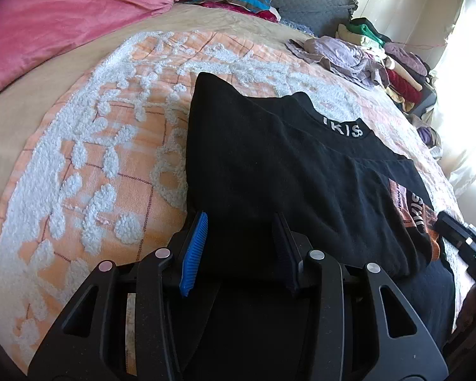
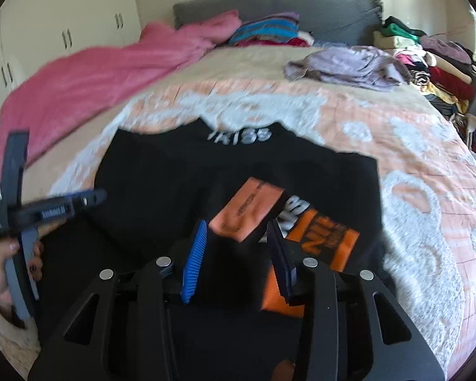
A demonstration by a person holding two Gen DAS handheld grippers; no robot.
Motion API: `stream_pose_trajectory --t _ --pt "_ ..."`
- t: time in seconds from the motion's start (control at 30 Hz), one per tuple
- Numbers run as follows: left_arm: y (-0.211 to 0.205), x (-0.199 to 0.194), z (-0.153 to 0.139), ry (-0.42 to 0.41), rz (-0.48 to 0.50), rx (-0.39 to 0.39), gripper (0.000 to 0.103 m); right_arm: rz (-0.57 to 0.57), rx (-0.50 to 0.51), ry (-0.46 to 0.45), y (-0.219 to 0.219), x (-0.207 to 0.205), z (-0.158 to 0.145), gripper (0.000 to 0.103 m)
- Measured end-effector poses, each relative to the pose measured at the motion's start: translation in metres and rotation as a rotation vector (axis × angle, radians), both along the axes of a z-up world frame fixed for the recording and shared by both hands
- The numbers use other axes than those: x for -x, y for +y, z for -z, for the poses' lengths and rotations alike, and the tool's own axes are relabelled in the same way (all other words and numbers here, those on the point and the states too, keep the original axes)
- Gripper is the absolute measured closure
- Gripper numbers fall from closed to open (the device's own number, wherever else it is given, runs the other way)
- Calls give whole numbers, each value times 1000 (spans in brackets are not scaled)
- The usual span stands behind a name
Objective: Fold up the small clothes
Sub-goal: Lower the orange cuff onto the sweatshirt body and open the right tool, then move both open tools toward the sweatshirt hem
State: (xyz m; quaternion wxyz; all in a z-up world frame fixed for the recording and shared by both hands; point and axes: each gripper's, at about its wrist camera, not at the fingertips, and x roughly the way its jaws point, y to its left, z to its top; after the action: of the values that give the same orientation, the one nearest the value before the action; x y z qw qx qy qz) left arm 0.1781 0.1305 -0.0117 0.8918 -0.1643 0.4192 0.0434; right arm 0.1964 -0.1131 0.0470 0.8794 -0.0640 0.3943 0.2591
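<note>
A: Where is the garment?

B: I see the black cotton T-shirt with a white-lettered collar and orange printed panel lying partly folded on the peach bedspread with white tufted floral pattern, collar toward the headboard. In my right wrist view the same shirt shows its orange print turned up near the gripper.

A: And the grippers?

B: My left gripper hovers over the shirt's near edge, jaws wide apart, nothing between them; one blue ribbed pad faces inward. My right gripper sits above the orange print, jaws likewise spread and empty. In the right wrist view the left gripper's body appears at the left margin, held by a hand. That view is motion-blurred.

A: Surroundings?

B: A rumpled pink quilted blanket lies along the bed's left side. A crumpled lilac garment rests near the far right, beside a stack of mixed folded clothes. Striped folded textiles lie against the grey padded headboard.
</note>
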Motion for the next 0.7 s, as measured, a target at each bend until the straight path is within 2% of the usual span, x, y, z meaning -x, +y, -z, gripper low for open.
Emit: stream_pose_trajectory --t 0.17,0.27,0.6,0.7 --pt "3 5 0 -13 7 20 68 42 115 39 5 -2 28 53" --pt "3 8 0 -16 12 23 68 76 62 70 -5 -5 35 52" --pt "1 18 -6 -42 19 18 65 130 9 50 -11 6 29 45" --pt "0 19 -8 -49 29 25 61 146 -15 51 -13 10 27 44"
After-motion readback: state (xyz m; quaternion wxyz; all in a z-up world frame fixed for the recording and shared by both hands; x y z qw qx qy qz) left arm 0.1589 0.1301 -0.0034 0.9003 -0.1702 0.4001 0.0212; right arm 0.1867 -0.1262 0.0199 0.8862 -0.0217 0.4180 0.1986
